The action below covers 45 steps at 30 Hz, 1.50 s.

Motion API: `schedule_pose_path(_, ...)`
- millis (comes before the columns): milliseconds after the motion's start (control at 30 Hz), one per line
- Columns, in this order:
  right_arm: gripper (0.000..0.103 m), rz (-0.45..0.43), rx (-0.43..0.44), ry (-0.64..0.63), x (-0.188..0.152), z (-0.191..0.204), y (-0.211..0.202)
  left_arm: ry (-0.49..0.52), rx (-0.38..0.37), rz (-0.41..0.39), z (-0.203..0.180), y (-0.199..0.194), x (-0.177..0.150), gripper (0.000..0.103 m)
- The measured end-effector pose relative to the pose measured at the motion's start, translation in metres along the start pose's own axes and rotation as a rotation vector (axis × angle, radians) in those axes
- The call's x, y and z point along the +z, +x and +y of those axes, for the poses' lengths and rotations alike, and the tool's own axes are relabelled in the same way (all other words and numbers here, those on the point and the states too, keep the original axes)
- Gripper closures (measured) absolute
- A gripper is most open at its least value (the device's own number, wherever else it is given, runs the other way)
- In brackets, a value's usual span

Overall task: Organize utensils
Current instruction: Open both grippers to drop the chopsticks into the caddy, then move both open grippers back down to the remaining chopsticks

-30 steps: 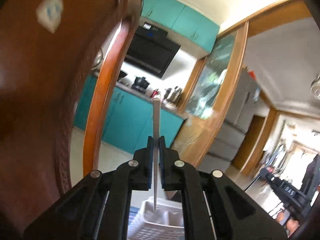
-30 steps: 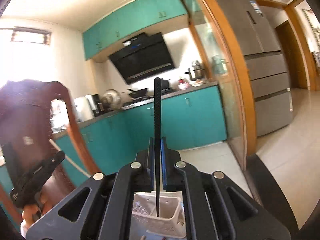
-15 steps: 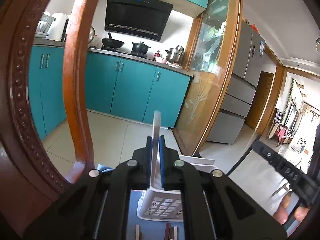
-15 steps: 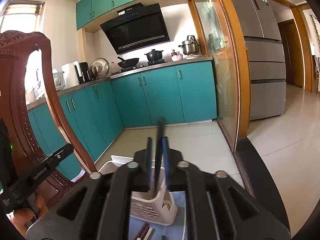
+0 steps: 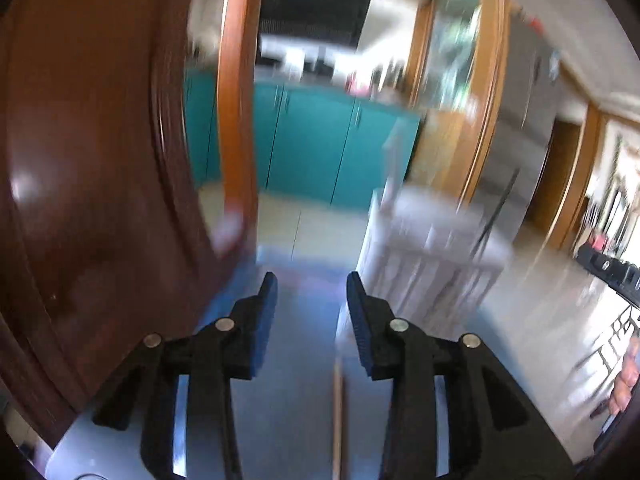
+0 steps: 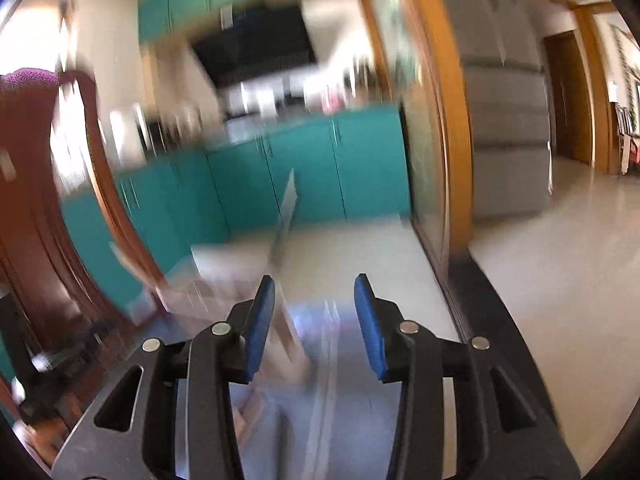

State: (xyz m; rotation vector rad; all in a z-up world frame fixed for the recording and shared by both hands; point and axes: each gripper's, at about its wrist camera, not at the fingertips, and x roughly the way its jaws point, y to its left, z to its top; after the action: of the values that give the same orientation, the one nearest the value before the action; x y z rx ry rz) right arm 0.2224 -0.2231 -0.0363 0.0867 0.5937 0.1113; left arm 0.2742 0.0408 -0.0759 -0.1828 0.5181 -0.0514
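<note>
Both views are motion-blurred. My left gripper (image 5: 310, 280) is open and empty, just left of a white slotted utensil basket (image 5: 432, 256). A pale utensil (image 5: 394, 160) and a black one (image 5: 496, 208) stand in the basket. A wooden stick (image 5: 338, 420) lies on the blue table below the gripper. My right gripper (image 6: 314, 282) is open and empty; the basket (image 6: 228, 272) is to its left, with the pale utensil (image 6: 288, 204) standing in it. More utensils (image 6: 328, 360) lie blurred on the table between its fingers.
A dark wooden chair back (image 5: 100, 160) fills the left of the left wrist view and shows in the right wrist view (image 6: 36, 208). The right gripper's body (image 5: 608, 268) is at the far right. Teal cabinets (image 6: 320, 168) and a fridge (image 6: 508, 120) stand beyond.
Both grippers have opened and let go of their utensils, which now stand in the basket. Both grippers have pulled back and moved aside from the basket.
</note>
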Motion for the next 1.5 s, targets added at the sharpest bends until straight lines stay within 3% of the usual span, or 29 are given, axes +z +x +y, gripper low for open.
schedule_pose_path(33, 0.062, 0.000, 0.000, 0.000, 0.000, 0.000, 0.000, 0.004, 0.011, 0.056, -0.001, 0.009, -0.006, 0.066)
schedule_pose_path(67, 0.062, 0.062, 0.002, -0.019, -0.006, 0.006, 0.012, 0.010, 0.024, 0.098, -0.001, 0.015, -0.012, 0.065)
schedule_pose_path(167, 0.062, 0.285, 0.014, -0.121, -0.039, 0.037, 0.057, 0.043, 0.053, 0.143, 0.000, 0.021, -0.022, 0.056)
schedule_pose_path(233, 0.062, 0.363, 0.006, -0.179, -0.058, 0.054, 0.076, 0.068, 0.078, 0.162, -0.001, 0.025, -0.022, 0.053)
schedule_pose_path(433, 0.062, 0.485, -0.050, -0.241, -0.090, 0.077, 0.109, 0.070, 0.080, 0.221, 0.006, 0.029, -0.022, 0.047)
schedule_pose_path(567, 0.066, 0.492, -0.041, -0.204, -0.089, 0.075, 0.110, 0.094, 0.082, 0.249, 0.013, 0.029, -0.031, 0.045)
schedule_pose_path(600, 0.077, 0.493, -0.033, -0.197, -0.088, 0.074, 0.109, 0.099, 0.081, 0.259, 0.013, 0.030, -0.033, 0.045)
schedule_pose_path(633, 0.094, 0.494, -0.030, -0.196, -0.089, 0.075, 0.108, 0.101, 0.075, 0.270, 0.013, 0.031, -0.035, 0.045)
schedule_pose_path(667, 0.096, 0.499, -0.029, -0.192, -0.088, 0.074, 0.107, 0.103, 0.071, 0.277, 0.010, 0.031, -0.038, 0.044)
schedule_pose_path(967, 0.096, 0.469, -0.071, -0.062, -0.067, 0.033, 0.089, 0.129, 0.039, 0.317, -0.006, 0.038, -0.050, 0.038)
schedule_pose_path(1200, 0.094, 0.488, -0.073, -0.016, -0.071, 0.015, 0.091, 0.128, -0.013, 0.352, -0.016, 0.047, -0.053, 0.037)
schedule_pose_path(1367, 0.080, 0.454, -0.066, 0.001, -0.065, 0.021, 0.087, 0.042, -0.067, 0.390, -0.005, 0.056, -0.052, 0.037)
schedule_pose_path(1500, 0.076, 0.461, -0.068, -0.001, -0.066, 0.016, 0.086, 0.041, -0.045, 0.398, -0.005, 0.067, -0.054, 0.037)
